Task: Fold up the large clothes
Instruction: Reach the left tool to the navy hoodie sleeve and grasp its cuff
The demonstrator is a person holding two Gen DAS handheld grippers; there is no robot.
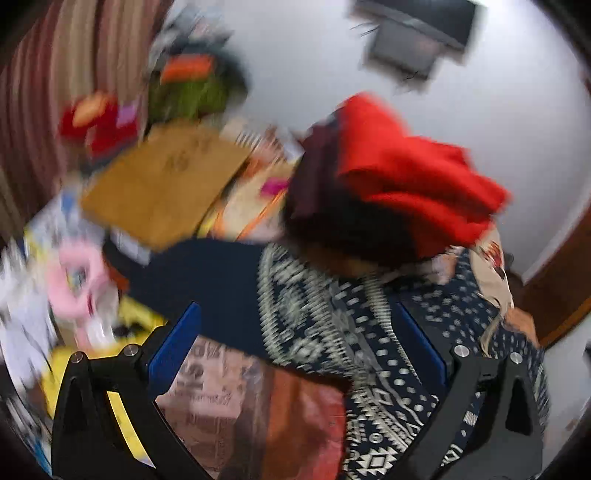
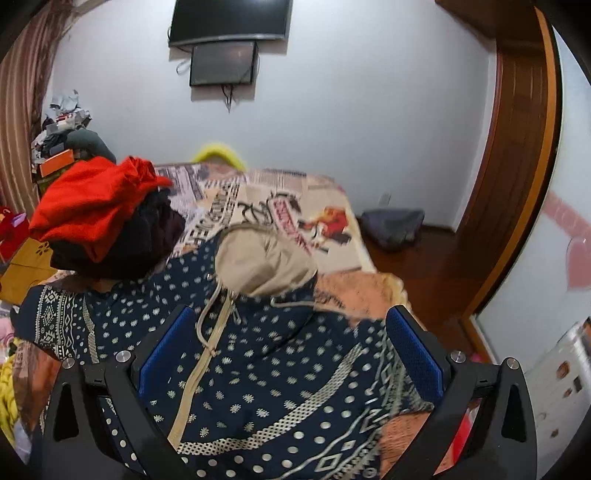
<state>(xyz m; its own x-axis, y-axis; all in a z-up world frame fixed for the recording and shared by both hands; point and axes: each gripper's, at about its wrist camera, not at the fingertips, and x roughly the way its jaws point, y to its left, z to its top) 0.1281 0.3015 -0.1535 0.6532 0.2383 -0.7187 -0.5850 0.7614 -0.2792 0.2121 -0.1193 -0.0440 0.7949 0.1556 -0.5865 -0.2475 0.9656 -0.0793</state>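
While both tongs stand wide with nothing between their blue pads, the right gripper [image 2: 291,354] hangs over the dark blue patterned hoodie [image 2: 258,387], which lies spread on a bed cover [image 2: 325,206] printed like newspaper. In the right wrist view the beige zipper [image 2: 199,369] of the hoodie runs from 7 o'clock toward the centre, and its beige hood [image 2: 266,262] lies folded just above the centre. The left gripper [image 1: 299,350] is also wide open above the same hoodie [image 1: 325,317]; this view is blurred by motion. Farther away, at 10 o'clock in the right view, a pile of clothes with a red garment [image 2: 92,206] on top rests just beside the hoodie. On the far wall at 12 o'clock hangs a dark screen [image 2: 229,18].
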